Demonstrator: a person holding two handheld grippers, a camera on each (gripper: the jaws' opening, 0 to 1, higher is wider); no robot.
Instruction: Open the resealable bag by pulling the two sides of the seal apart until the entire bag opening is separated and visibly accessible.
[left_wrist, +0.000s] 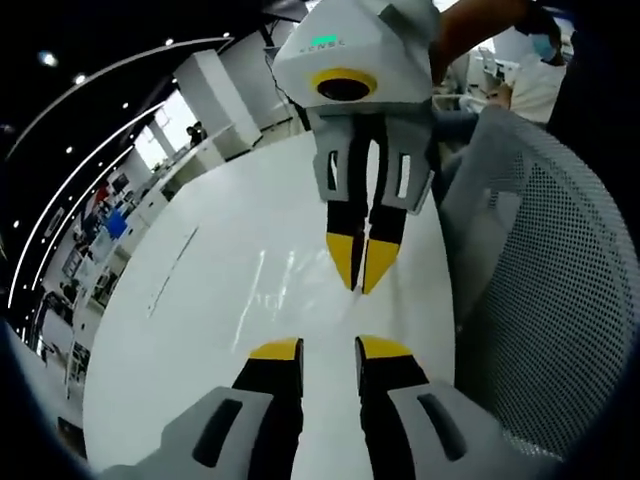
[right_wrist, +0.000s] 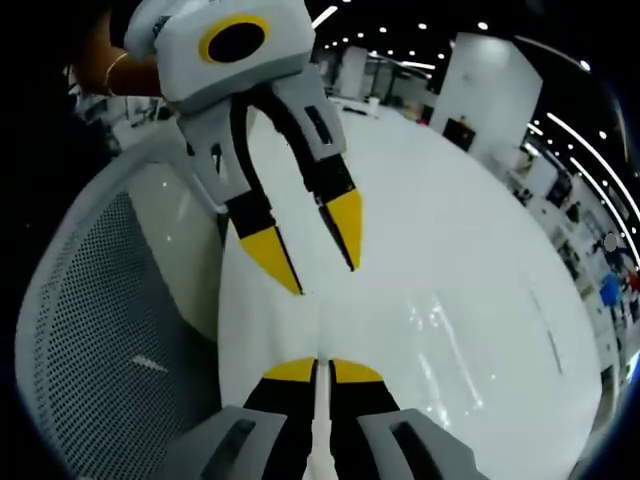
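Risk first: could lose the film, judging by how little of it sits in the right gripper (right_wrist: 317, 370), if the pull comes as a jerk rather than a steady draw. Could also peel just one stretch of seal and leave the rest shut, since no second grip is on it yet.

Right gripper pinched almost closed, yellow tips all but touching, with a thin pale strip (right_wrist: 318, 420) running up between them. Probably the edge of the resealable bag, though cannot tell for sure. No clearer outline of the bag to be made out against the white.

Left gripper (left_wrist: 330, 349) parted to a moderate gap, holding nothing, touching nothing, facing the right one tip to tip and near it.

Below both, glossy white table (left_wrist: 200, 300), near its edge. Just beyond that edge, grey mesh chair back (left_wrist: 560, 300).
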